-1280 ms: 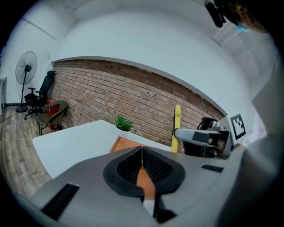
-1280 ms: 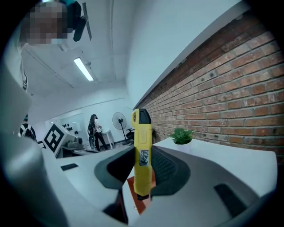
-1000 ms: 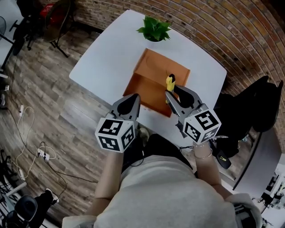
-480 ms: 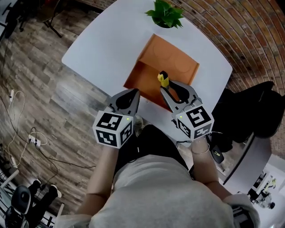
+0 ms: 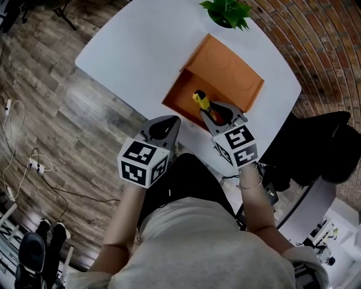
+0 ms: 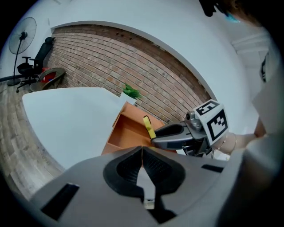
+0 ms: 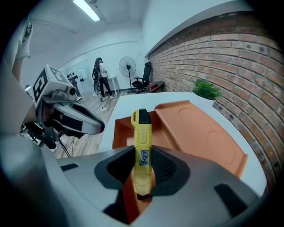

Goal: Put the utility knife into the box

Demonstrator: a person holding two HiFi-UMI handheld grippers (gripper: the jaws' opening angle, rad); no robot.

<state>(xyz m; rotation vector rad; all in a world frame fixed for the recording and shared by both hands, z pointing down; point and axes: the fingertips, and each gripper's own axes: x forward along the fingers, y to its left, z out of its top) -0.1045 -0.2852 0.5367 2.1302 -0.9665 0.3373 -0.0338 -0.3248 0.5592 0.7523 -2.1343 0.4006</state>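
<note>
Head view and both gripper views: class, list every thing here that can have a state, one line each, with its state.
utility knife: clamped in the right gripper, not yet in the box.
box: open, its lid laid back flat on the table.
right gripper: shut on the utility knife.
left gripper: shut, nothing between its jaws.
potted plant: upright on the table.

Yellow utility knife w/ black tip, in right gripper jaws, over open orange box.
</note>
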